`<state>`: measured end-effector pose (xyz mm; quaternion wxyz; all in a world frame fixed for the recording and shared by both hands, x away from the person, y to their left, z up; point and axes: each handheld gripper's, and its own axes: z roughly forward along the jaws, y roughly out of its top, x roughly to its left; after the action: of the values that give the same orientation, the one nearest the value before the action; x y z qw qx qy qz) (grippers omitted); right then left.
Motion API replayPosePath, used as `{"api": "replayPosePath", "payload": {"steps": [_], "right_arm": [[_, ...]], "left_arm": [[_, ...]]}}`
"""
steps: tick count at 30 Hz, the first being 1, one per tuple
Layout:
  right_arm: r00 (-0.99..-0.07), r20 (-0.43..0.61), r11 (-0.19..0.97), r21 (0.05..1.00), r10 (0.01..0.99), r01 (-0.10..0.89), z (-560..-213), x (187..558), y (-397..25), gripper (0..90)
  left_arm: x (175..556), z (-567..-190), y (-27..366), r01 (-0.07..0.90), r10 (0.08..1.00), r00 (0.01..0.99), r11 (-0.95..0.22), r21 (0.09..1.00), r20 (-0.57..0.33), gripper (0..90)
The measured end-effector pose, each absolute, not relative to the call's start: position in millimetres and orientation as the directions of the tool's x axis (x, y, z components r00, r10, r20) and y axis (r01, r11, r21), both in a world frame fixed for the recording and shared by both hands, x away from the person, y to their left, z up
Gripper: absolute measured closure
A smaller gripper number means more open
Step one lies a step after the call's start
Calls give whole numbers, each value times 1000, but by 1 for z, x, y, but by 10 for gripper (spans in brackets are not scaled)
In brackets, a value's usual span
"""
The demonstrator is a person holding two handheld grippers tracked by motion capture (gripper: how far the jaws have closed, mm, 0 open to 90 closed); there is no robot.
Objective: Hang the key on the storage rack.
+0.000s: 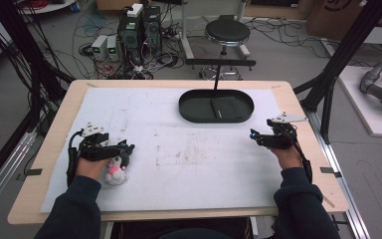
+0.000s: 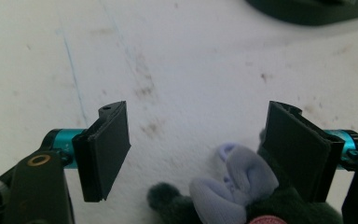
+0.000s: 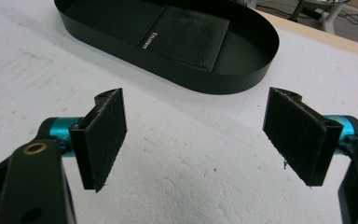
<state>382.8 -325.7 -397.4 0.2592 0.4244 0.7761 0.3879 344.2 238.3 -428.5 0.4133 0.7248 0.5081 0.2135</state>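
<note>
Plush and soft, the small toy (image 2: 242, 196) lies on the white mat just under my left claw (image 2: 198, 149), whose jaws gape wide, seemingly nearer the right one, while my right claw (image 3: 193, 140) idles released.

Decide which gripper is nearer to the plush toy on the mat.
Left. The left gripper is open right above the plush toy, which lies by one jaw. The right gripper sits far across the white mat.

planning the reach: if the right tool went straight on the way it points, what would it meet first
Probably the black oval tray; the right tool is open over bare white mat first, though depth is unclear.
</note>
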Motion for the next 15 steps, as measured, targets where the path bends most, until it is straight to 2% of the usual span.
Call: {"api": "replayPosePath", "payload": {"steps": [2, 3, 4, 5, 8, 9, 10, 11, 15], "right_arm": [[-504, -71, 338, 820, 861, 462, -398, 383, -324, 218], [-508, -71, 341, 818, 859, 463, -398, 383, -324, 218], [-510, -75, 347, 816, 857, 462, -398, 383, -323, 218], [-511, -73, 346, 816, 857, 464, -399, 383, -323, 218], [-515, -78, 352, 815, 853, 460, -399, 383, -322, 218], [-517, -76, 353, 813, 852, 462, -399, 383, -322, 219], [-515, -74, 350, 815, 854, 463, -399, 383, -321, 218], [-516, -76, 352, 814, 853, 462, -399, 383, -321, 218], [-516, -75, 351, 814, 853, 462, -399, 383, -321, 219]], "left_arm": [[346, -432, 237, 596, 912, 391, -151, 789, -121, 217], [348, -436, 237, 638, 907, 387, -132, 759, -168, 217], [348, -436, 237, 638, 907, 387, -132, 759, -168, 224], [349, -438, 237, 664, 894, 392, -113, 739, -216, 243], [349, -438, 236, 667, 875, 419, -116, 736, -242, 408], [350, -438, 235, 668, 845, 457, -120, 734, -277, 408], [350, -439, 233, 662, 836, 471, -123, 739, -283, 553], [350, -439, 230, 657, 825, 490, -139, 741, -280, 629], [351, -439, 231, 657, 810, 506, -139, 741, -297, 725]]}}
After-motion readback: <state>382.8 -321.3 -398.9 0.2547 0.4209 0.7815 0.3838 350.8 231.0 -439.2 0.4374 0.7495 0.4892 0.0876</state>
